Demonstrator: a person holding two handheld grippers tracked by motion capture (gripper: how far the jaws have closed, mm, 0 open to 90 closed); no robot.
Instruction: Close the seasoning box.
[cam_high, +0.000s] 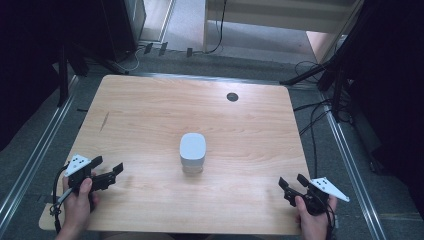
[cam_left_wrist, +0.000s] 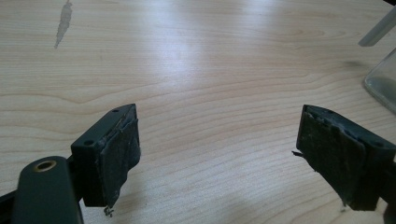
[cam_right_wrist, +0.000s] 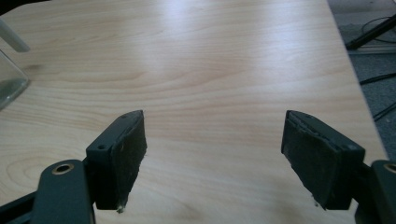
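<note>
High view: white-lidded container (cam_high: 192, 152) stands upright mid-table, a bit toward the person's side, nothing touching it. Looks like a clear jar body with a white cap; its glassy lower edge shows at the right border of the left gripper view (cam_left_wrist: 383, 84) and at the left border of the right gripper view (cam_right_wrist: 10, 81)

Left gripper (cam_high: 107, 173) sits near the front-left corner of the table (cam_high: 150, 110), jaws spread wide, nothing between them. Left gripper view confirms: both pads (cam_left_wrist: 122, 156) apart with bare wood in the gap. Pad rubber looks worn and frayed at the edges

Right gripper (cam_high: 292, 184) is near the front-right corner, jaws also wide and empty. Right gripper view shows the same, pads (cam_right_wrist: 128, 154) with plain tabletop between

Both grippers are well apart from the container, one on each side, angled roughly inward toward it

Progress, my read: nothing done yet. Container untouched, cap on, no contact. This looks like a start pose. Everything remains: approach, grasp the body with one gripper, and likely work the cap with the other. Can't tell from these frames whether the cap is screwed down or just resting, or what's inside

Other table marks: dark round grommet (cam_high: 232, 97) toward the far edge, a scuff (cam_high: 104, 121) far-left. Neither is in the way
</note>
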